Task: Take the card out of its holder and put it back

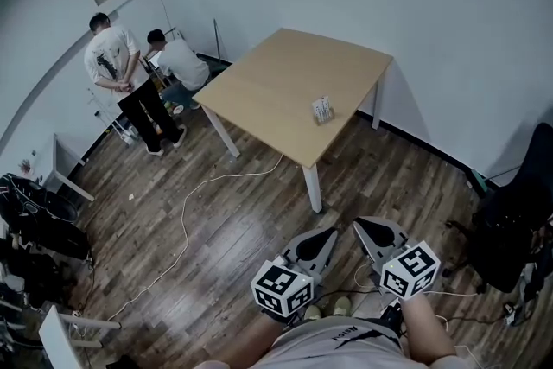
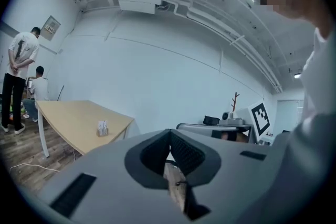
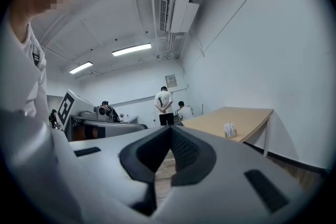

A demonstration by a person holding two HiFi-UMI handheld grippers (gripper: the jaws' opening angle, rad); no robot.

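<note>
A small card holder with white cards stands near the front right edge of a light wooden table, far ahead of me. It shows small in the left gripper view as the card holder and in the right gripper view as the card holder. My left gripper and right gripper are held close to my body above the floor, well short of the table. Both are shut with their jaw tips touching and nothing between them.
Two people are at the far left by the wall, one standing, one crouched. A white cable lies across the wooden floor. A black chair is at the right, and bags are piled at the left.
</note>
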